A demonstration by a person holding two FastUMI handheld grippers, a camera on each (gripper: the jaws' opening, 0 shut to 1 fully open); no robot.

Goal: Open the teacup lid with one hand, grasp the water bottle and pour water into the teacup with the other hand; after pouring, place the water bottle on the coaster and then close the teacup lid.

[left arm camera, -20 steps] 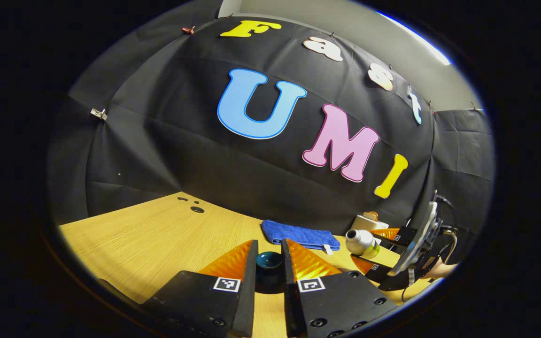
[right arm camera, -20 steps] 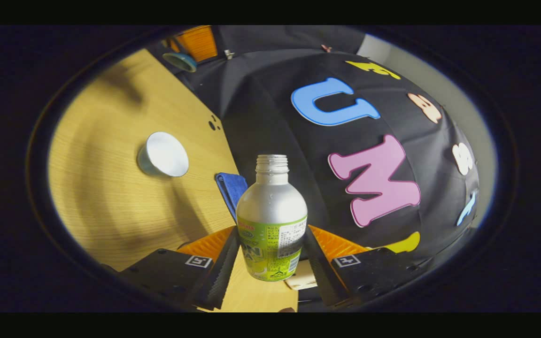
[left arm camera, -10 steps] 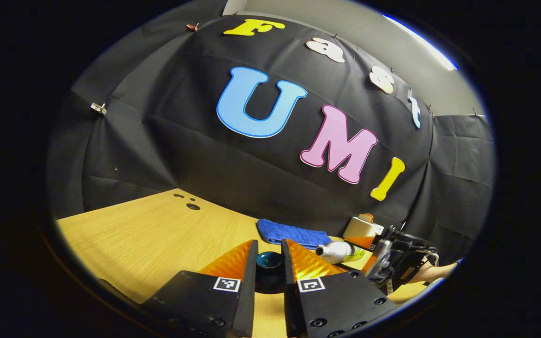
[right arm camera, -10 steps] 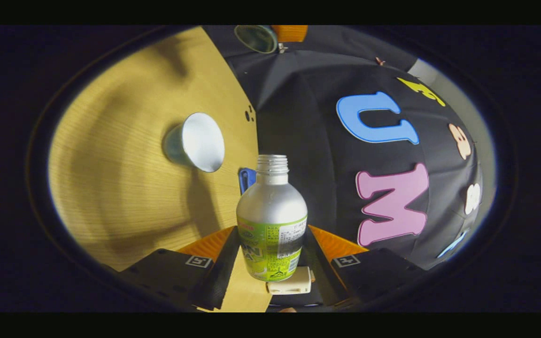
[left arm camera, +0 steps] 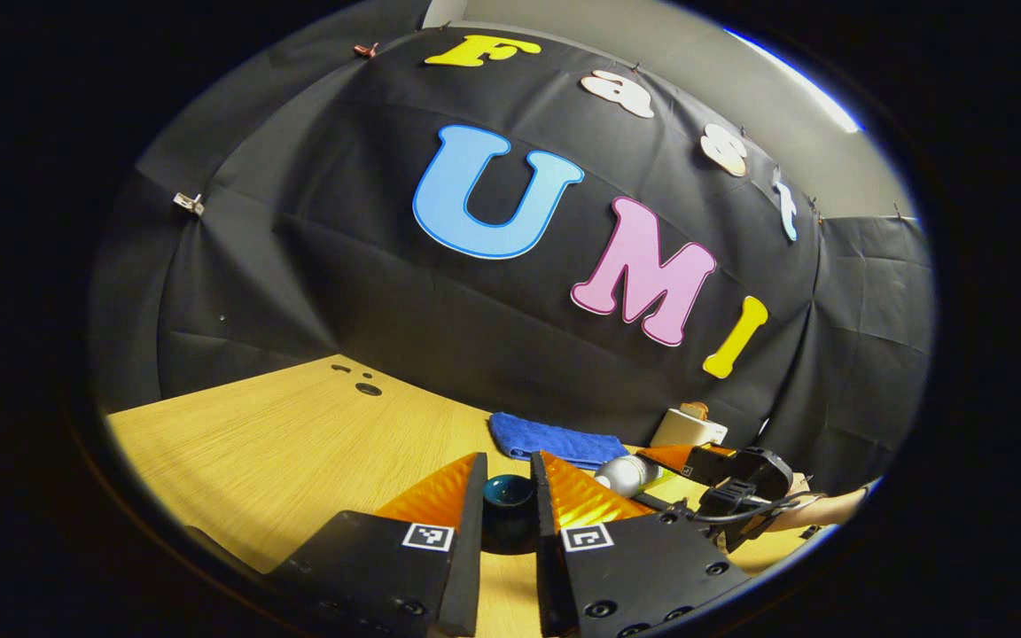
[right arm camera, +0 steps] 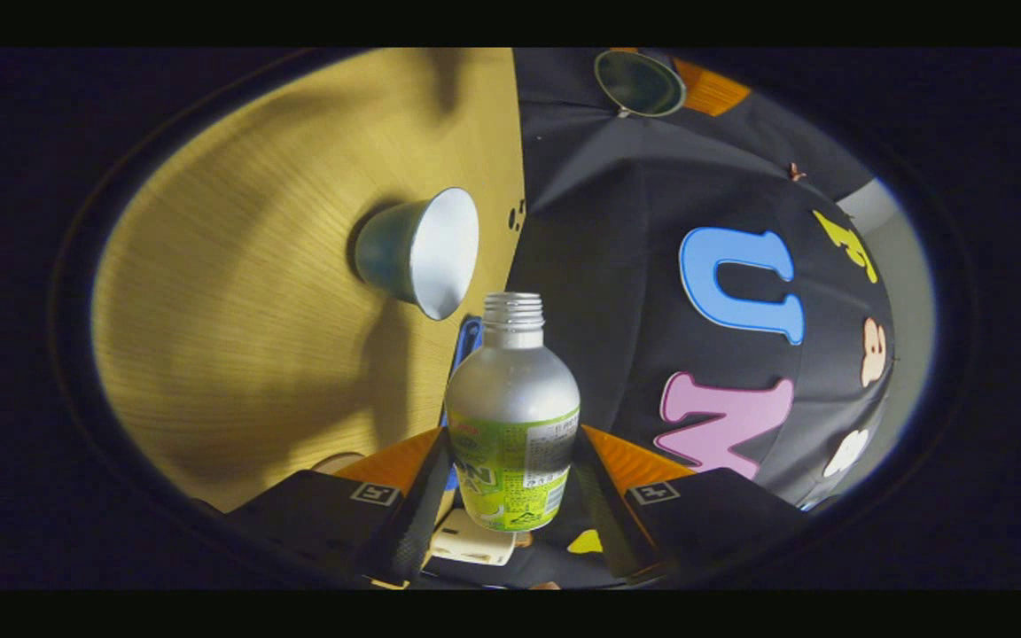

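Bottle (right arm camera: 512,416) further tipped, neck toward teacup (right arm camera: 417,251), clamped in right hand-held gripper (right arm camera: 510,496).

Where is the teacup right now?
In the right gripper view the open teacup stands on the wooden table, up and left of the water bottle's mouth, near the blue cloth.

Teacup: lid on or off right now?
Off. In the right gripper view the teacup stands on the table with its white inside exposed; the left gripper holds the lid between its fingers.
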